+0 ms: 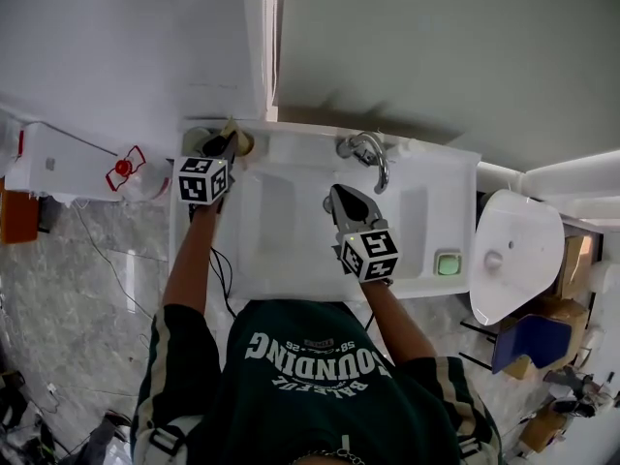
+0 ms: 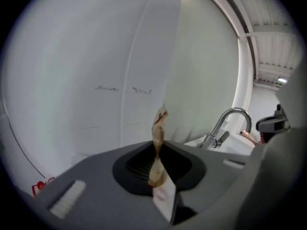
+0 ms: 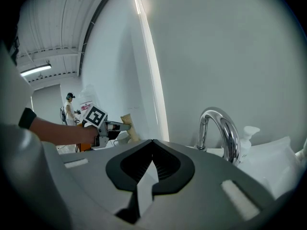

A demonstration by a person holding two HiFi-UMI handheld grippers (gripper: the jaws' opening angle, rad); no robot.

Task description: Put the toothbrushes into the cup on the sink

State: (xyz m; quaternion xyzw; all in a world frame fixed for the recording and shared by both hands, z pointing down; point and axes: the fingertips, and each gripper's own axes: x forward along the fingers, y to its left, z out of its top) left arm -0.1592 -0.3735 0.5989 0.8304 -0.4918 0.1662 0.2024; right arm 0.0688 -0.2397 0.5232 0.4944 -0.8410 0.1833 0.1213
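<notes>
My left gripper hovers at the sink's back left corner, shut on a toothbrush in a brown paper wrapper. In the left gripper view the wrapped toothbrush sticks up from between the jaws. A grey cup rim shows just under and left of that gripper, mostly hidden by it. My right gripper hangs over the white basin, shut with nothing in it. The right gripper view shows the left gripper holding the toothbrush.
A chrome faucet stands at the back of the sink, just right of my right gripper. A green soap dish sits on the sink's right ledge. A toilet is to the right. White wall rises behind the sink.
</notes>
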